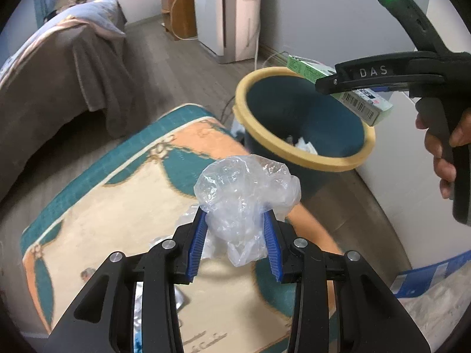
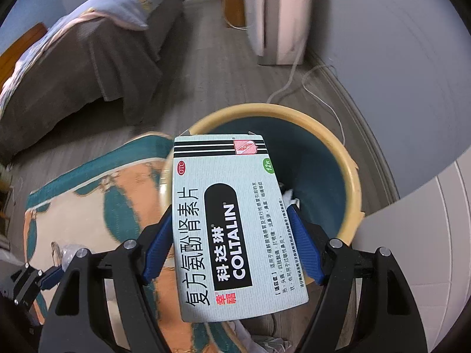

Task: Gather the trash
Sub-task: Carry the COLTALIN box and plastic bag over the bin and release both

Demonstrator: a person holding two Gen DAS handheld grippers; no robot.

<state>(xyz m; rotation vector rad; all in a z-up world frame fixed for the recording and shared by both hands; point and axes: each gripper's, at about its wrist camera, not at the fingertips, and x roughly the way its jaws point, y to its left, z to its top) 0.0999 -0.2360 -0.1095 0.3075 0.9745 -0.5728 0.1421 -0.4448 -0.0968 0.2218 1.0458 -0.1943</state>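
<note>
My left gripper (image 1: 235, 214) is shut on a crumpled clear plastic bag (image 1: 244, 188), held above the rug a little short of the bin. The bin (image 1: 250, 85) is dark teal with a yellow rim and has white paper scraps (image 1: 306, 145) at its bottom. In the right wrist view my right gripper (image 2: 229, 209) is shut on a pale green medicine box (image 2: 232, 220), its blue pads pressing on the long edges. The box hangs over the near rim of the bin (image 2: 351, 182). The left wrist view shows the right gripper (image 1: 338, 85) and the box (image 1: 365, 103) over the bin's far side.
A teal, peach and cream rug (image 1: 117, 206) lies on the grey wood floor. A bed with a brown cover (image 1: 59, 58) stands at the left, a white air purifier (image 1: 232, 14) by the back wall. Cables (image 2: 309, 82) trail behind the bin. A white cabinet (image 2: 412, 250) stands at the right.
</note>
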